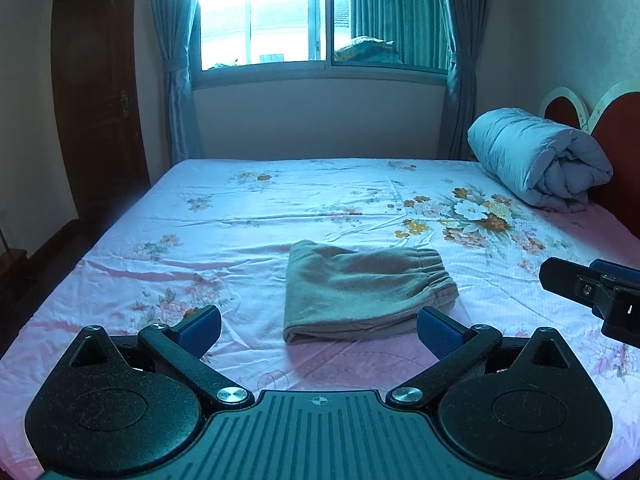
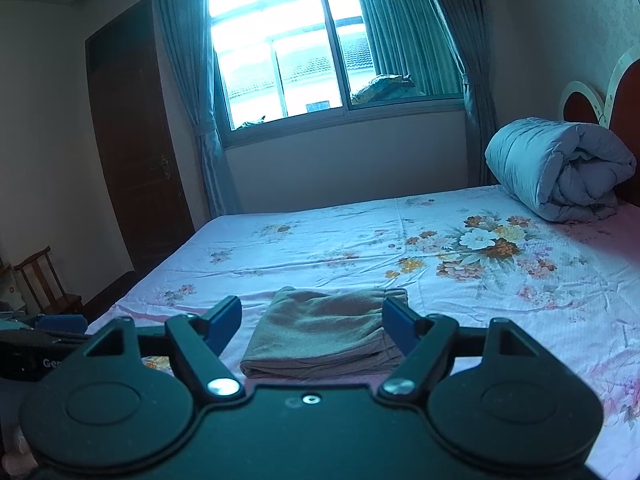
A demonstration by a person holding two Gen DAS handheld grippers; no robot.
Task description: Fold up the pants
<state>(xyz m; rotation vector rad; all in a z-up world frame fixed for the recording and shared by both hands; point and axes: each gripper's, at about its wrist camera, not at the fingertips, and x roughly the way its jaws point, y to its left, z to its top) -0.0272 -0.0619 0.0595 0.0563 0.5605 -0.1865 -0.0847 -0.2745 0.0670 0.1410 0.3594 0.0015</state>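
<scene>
Blue rubbery pads on both claws, and both are spread wide with nothing between them. The left gripper (image 1: 319, 330) hangs just above the sheet with the folded pants (image 1: 362, 290) lying right ahead between its fingers, not touching. The right gripper (image 2: 312, 326) frames the same tan bundle from its own side; its right finger covers the waistband corner, so I can't tell how neat that edge is. In the left view, the other gripper is cut off at the right border. The pants sit on the near part of the floral bed sheet (image 1: 280, 208), elastic waistband toward the right. A rolled-up duvet (image 1: 536, 156) lies at the headboard (image 1: 616, 136). The window (image 1: 312, 16) is blown out, and the door (image 1: 96, 92) is too dark to make out.
</scene>
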